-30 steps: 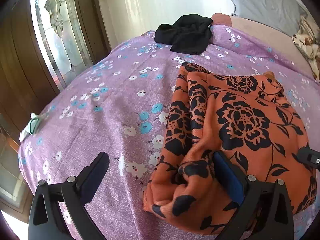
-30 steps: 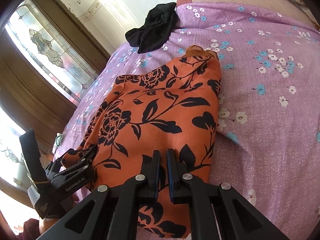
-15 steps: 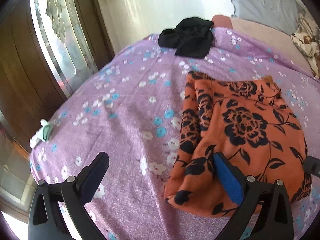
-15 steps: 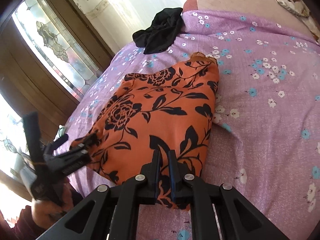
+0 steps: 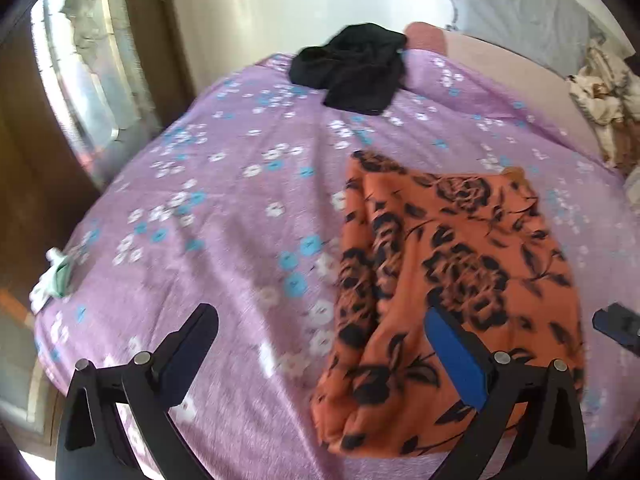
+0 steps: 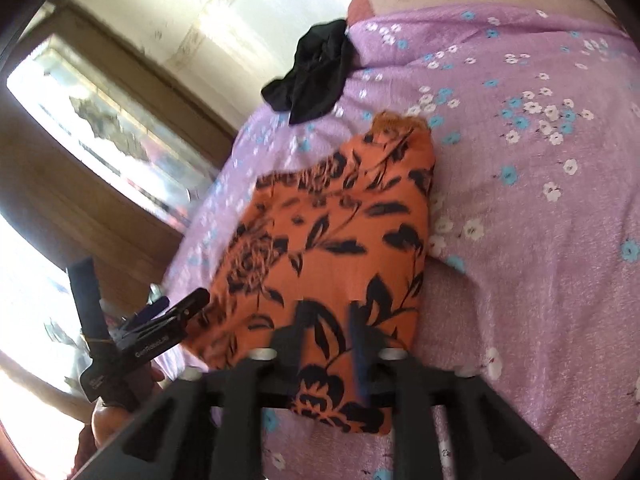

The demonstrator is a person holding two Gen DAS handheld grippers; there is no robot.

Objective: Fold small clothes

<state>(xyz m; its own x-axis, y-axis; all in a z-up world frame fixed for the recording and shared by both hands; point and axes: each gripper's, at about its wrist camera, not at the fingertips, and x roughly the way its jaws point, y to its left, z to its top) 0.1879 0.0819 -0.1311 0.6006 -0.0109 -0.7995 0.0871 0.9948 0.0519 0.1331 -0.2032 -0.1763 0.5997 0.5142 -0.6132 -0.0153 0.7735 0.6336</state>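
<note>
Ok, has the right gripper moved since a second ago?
Yes. The right gripper has opened and pulled back slightly: the near edge of the orange garment now sits closer to its fingertips.

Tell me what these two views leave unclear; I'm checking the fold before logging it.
- Orange garment: its near edge sits behind the left gripper in the left view, so that hem is unseen.
- Same garment in the right view: motion blur and the right gripper cover the near end.
- Black garment: crumpled, type unreadable.
- Small green item at the bedspread edge: too small to identify.
</note>
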